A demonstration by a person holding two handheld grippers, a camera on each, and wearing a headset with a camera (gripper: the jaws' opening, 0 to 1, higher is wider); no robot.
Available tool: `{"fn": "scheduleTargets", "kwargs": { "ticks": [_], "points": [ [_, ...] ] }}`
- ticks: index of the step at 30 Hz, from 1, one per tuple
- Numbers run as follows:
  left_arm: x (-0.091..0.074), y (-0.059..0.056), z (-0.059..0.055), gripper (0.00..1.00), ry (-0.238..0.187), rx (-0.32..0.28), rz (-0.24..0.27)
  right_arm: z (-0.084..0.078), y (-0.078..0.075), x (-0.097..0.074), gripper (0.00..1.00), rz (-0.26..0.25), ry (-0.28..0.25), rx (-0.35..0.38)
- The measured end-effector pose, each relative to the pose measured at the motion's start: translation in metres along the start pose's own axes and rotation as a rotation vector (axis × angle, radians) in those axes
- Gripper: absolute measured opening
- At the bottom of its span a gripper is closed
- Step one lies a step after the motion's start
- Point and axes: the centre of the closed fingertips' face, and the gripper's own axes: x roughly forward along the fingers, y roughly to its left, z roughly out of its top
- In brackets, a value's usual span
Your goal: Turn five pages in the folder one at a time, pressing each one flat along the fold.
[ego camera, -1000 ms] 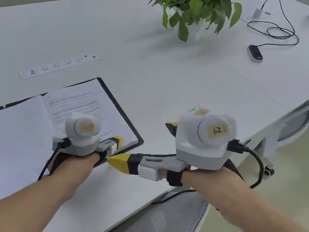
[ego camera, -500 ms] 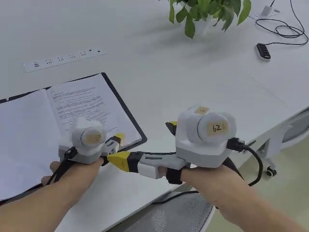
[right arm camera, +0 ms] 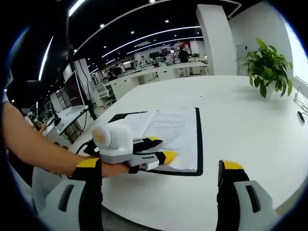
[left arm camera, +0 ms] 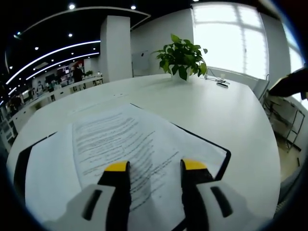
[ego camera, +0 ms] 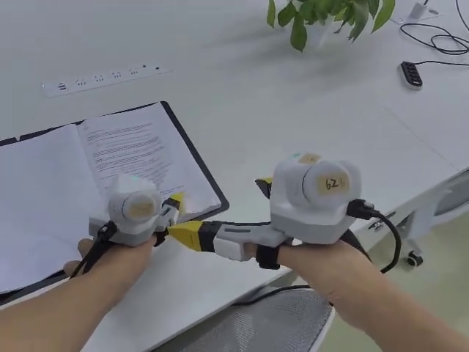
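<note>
left gripper [left arm camera: 155,168]: jaws spread, empty, printed white page [left arm camera: 125,134] of the open black folder [left arm camera: 22,166] right under and ahead of them | right gripper [right arm camera: 160,166]: jaws wide, empty, folder ahead | tip: I'd nip only the top sheet's corner, lift slow

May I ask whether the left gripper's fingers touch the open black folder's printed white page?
Cannot tell: the left gripper view shows the fingers of the left gripper over the printed white page, contact or gap unclear.
</note>
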Motion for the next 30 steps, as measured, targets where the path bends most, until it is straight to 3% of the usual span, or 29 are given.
{"fn": "scheduleTargets", "kwargs": {
  "ticks": [7,11,13,16,23,26,30],
  "points": [
    [0.003,0.0,0.0,0.34,-0.003,-0.026,0.003,0.002,-0.002,0.01,1.0,0.013,0.018,-0.003],
    [0.001,0.01,-0.001,0.18,-0.006,-0.068,0.032,0.003,-0.004,0.014,1.0,0.015,0.022,0.001],
    [0.001,0.009,-0.002,0.17,-0.002,-0.046,0.024,0.002,-0.003,0.016,1.0,0.022,0.023,0.006],
    [0.001,0.009,-0.001,0.16,0.003,-0.06,0.021,0.0,-0.003,0.023,0.99,0.03,0.035,0.011],
    [-0.003,0.009,0.0,0.14,0.005,-0.087,0.021,-0.003,-0.002,0.04,0.94,0.051,0.049,0.087],
    [-0.004,0.008,0.001,0.13,0.002,-0.091,0.018,-0.006,0.001,0.047,0.86,0.071,0.053,0.153],
    [-0.006,0.007,0.001,0.12,-0.001,-0.085,0.012,-0.011,0.004,0.055,0.76,0.084,0.061,0.305]
  ]
}}
